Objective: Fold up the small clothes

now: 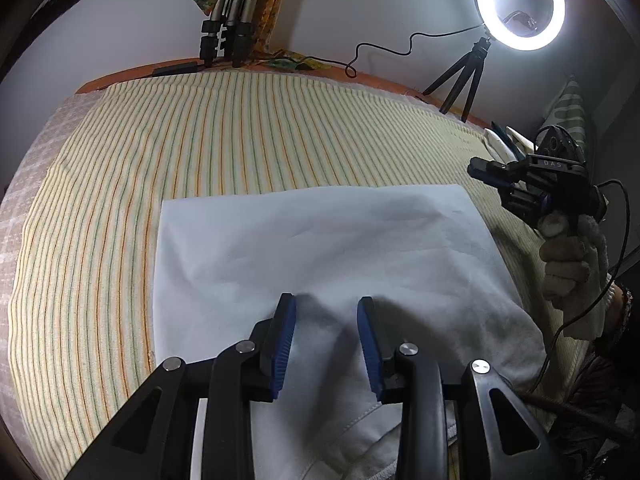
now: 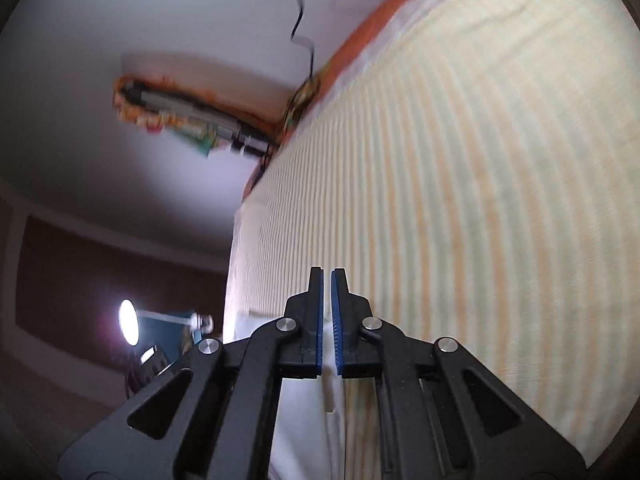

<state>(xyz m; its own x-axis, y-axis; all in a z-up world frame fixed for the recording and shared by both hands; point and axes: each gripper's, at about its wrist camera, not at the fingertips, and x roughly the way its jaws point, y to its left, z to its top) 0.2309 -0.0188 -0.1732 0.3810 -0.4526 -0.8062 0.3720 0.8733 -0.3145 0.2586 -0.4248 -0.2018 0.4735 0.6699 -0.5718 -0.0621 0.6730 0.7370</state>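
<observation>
The white garment [image 1: 320,264] lay flat on the striped bedspread [image 1: 120,208], directly beneath and ahead of the left gripper [image 1: 326,344], whose jaws stood apart over the cloth without pinching it. The right gripper [image 2: 327,312] was clenched with nothing between its pads, held by a gloved hand [image 1: 572,264] off the garment's right edge.

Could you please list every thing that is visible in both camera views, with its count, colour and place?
garment: one, white, spread on the near part of the cover.
striped cover: one, cream with orange and green lines, over the bed.
ring light: one, lit white, on a black tripod at the far right.
folded tripod legs: one bundle, grey and black, against the far wall.
left gripper: black with blue pads, jaws apart over the garment.
right gripper: black with blue pads, shut, empty.
gloved hand: one, holding the right gripper.
</observation>
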